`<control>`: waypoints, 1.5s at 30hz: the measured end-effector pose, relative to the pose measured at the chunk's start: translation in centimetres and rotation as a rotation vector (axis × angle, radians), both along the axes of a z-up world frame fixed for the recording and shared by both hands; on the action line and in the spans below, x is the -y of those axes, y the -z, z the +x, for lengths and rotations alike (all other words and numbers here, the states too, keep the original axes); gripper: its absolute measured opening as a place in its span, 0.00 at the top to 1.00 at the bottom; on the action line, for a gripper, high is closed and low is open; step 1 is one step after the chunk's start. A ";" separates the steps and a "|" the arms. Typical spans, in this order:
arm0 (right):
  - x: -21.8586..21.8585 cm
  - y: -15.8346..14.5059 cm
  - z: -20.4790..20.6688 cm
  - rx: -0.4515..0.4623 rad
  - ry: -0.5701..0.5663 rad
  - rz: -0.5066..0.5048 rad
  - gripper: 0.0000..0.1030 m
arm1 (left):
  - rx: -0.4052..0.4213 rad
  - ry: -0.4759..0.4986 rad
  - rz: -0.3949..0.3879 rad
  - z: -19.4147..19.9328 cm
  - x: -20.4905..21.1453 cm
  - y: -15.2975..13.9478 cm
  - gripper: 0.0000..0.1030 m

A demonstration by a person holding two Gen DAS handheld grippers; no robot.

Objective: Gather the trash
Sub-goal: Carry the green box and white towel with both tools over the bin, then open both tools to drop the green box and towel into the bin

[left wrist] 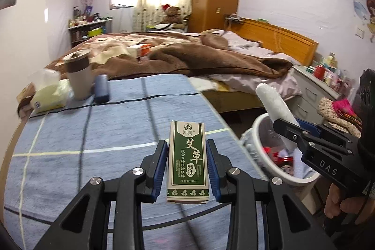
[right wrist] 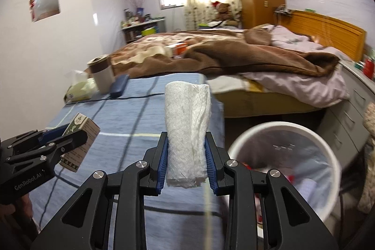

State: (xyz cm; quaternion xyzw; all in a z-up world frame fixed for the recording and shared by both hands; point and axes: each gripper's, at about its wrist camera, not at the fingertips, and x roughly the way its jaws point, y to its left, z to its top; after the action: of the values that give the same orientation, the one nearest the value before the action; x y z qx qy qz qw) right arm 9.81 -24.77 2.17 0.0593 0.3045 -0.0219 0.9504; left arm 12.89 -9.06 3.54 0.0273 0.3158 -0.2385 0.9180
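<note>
Blue striped table cloth (left wrist: 117, 128) bearing cup (left wrist: 79, 76), tissue pack (left wrist: 46, 93), blue case (left wrist: 102, 88).

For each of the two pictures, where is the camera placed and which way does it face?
Left wrist: on the left claw, facing the bed; it grips a green box; the right claw and a hand show.
Right wrist: on the right claw, facing likewise; it grips a tissue roll; the left claw shows.
Shared: blue cloth, white bin, bed.
</note>
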 end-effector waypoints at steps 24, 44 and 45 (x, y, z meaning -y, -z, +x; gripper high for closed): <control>10.0 2.0 -4.6 -0.068 0.292 0.013 0.71 | -0.055 0.282 0.019 -1.3 15.3 1.3 0.67; 12.5 4.8 -4.3 -0.182 0.365 0.010 0.45 | -0.117 0.343 0.007 -1.4 19.0 3.2 0.42; 12.5 4.7 -4.4 -0.175 0.366 0.010 0.33 | -0.117 0.343 0.002 -1.4 18.9 3.2 0.42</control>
State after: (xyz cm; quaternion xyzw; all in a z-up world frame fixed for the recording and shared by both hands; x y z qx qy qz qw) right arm 5.36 -37.22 -2.49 0.1165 0.3703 -0.1980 0.9001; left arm 11.46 -27.95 0.34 0.0679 0.3595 -0.3924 0.8439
